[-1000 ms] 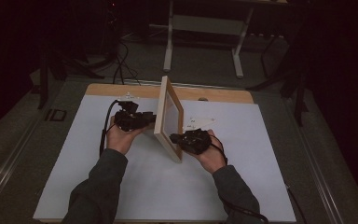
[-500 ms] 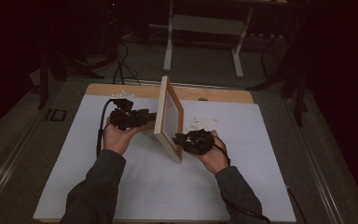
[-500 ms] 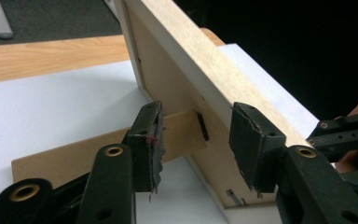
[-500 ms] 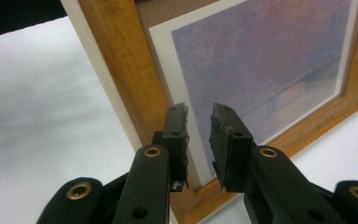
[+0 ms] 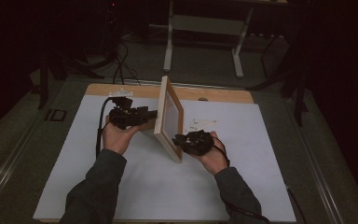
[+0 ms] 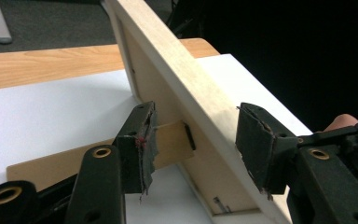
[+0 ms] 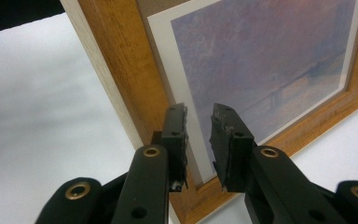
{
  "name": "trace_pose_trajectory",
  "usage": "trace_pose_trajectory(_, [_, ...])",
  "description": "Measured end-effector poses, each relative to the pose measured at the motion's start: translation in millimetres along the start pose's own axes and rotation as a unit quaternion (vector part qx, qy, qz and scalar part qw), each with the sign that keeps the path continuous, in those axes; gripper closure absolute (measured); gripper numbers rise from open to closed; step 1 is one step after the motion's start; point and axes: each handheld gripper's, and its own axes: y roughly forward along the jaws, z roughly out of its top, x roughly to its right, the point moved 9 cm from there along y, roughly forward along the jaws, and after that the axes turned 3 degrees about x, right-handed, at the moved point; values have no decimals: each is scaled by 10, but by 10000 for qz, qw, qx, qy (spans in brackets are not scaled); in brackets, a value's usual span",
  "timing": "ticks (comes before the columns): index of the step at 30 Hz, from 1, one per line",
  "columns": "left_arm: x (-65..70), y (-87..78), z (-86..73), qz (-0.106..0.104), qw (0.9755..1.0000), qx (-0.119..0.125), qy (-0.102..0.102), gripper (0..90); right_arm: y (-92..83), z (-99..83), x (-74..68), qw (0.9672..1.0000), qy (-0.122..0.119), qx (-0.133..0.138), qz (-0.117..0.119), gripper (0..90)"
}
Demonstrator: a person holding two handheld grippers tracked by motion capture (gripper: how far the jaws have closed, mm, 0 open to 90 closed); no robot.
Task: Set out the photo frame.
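A light wooden picture frame [image 5: 170, 116] stands upright on its edge in the middle of the table, holding a purple-toned print [image 7: 261, 56]. My left gripper [image 5: 151, 113] is behind it. Its jaws have just been opening and now straddle the frame's edge [image 6: 186, 79] and the cardboard back stand [image 6: 168, 144] without pressing. My right gripper [image 5: 177, 139] is at the frame's front lower corner. Its jaws [image 7: 199, 140] have also parted a little, with nothing between them and the print just beyond.
A white sheet [image 5: 144, 186] covers the wooden tabletop [image 5: 214, 93]. Small pale scraps [image 5: 203, 125] lie right of the frame. Metal legs of a stand [image 5: 170, 42] rise on the dark floor beyond the table's far edge.
Both hands stay at the frame, and the left one has shifted slightly. The frame stands as before.
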Motion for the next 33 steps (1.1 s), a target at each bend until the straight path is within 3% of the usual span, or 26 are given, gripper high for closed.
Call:
trace_pose_trajectory(5, [81,25,13,-29,10000,-22,32,459,1,-12,-1,10000,-26,-26,-13,750])
trace_pose_trajectory(10, [116,46,6,85,9999,-39,37,407,-1,-34,5,10000,6,-25,-11,750])
trace_pose_trajectory(19, [250,133,-66,121,9995,-254,147,341,-11,-57,25,10000,35,-24,-34,750])
trace_pose_trajectory(27, [364,197,-155,237,9984,-368,351,325,-26,-69,45,10000,65,-2,-51,749])
trace_pose_trajectory(33, [375,208,-229,244,9983,-420,308,355,-62,-75,90,9999,116,24,-88,749])
